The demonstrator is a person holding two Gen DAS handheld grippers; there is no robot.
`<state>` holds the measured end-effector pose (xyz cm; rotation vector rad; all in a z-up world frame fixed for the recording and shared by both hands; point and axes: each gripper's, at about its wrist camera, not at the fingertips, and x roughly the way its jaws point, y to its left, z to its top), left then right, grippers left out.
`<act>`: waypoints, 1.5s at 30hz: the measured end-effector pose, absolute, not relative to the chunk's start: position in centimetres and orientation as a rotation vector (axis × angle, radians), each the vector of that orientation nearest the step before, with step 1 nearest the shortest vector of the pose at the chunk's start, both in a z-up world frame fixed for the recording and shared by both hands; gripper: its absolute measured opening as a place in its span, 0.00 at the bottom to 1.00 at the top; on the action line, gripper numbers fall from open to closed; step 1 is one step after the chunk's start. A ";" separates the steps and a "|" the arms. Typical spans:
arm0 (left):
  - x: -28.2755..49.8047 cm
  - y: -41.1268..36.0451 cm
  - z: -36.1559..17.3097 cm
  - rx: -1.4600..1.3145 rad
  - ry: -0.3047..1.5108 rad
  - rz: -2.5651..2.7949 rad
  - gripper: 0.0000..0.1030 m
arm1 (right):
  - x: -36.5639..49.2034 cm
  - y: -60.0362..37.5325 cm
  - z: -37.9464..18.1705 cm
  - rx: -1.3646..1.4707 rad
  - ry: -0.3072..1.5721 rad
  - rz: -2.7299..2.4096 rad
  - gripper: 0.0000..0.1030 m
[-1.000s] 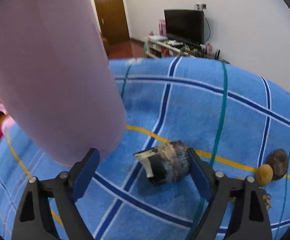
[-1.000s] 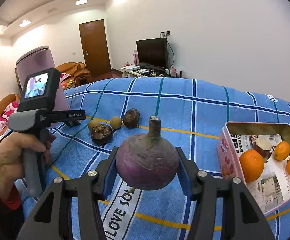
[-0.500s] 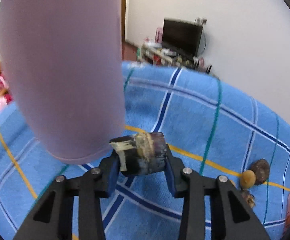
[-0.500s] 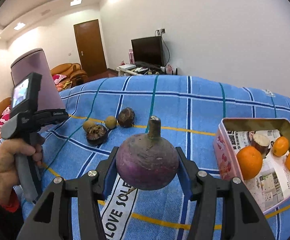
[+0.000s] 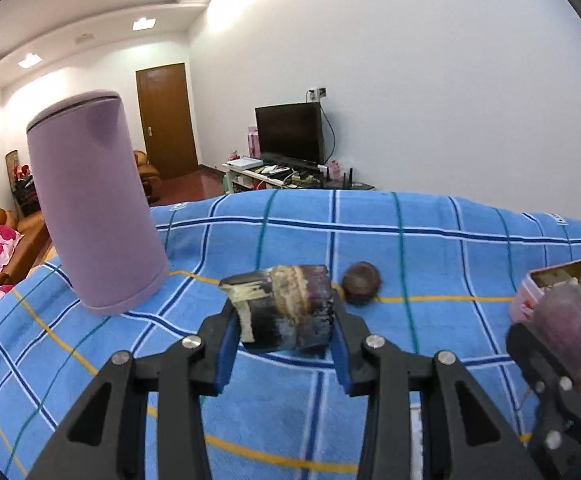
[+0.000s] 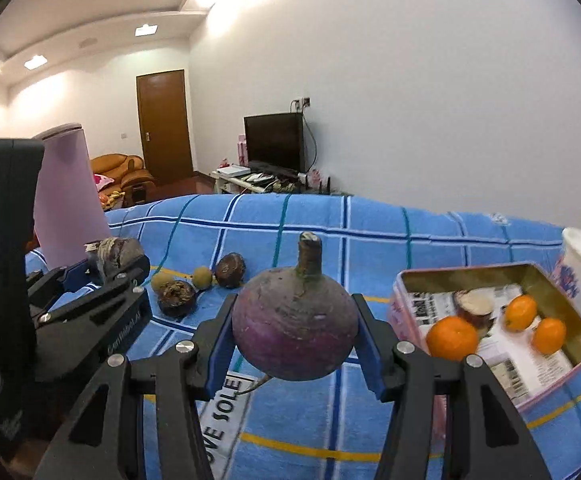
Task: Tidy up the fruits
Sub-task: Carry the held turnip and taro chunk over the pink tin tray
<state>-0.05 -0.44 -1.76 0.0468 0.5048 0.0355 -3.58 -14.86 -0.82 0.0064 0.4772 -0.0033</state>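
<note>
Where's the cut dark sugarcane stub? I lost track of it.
Clamped in the left gripper, the cut dark sugarcane stub is above the blue plaid cloth, right of the purple cylinder.

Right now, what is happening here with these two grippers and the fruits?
A person is sorting produce on a blue cloth. The left gripper holds a dark cut stalk piece off the cloth. The right gripper holds a purple turnip, stem up. To the right, a tin already contains three oranges and another cut piece. Several small fruits lie on the cloth near a lilac cylinder.
</note>
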 end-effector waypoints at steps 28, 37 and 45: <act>-1.9 -2.6 -1.3 0.071 0.492 0.008 0.41 | -6.4 -17.4 -0.3 -0.047 0.454 -0.023 0.54; -2.5 -4.1 -1.4 0.080 0.505 -0.010 0.41 | -7.5 -18.7 -0.3 -0.056 0.444 -0.029 0.54; -2.7 -5.5 -1.3 0.079 0.517 -0.035 0.41 | -7.9 -20.5 -0.2 -0.055 0.437 -0.042 0.54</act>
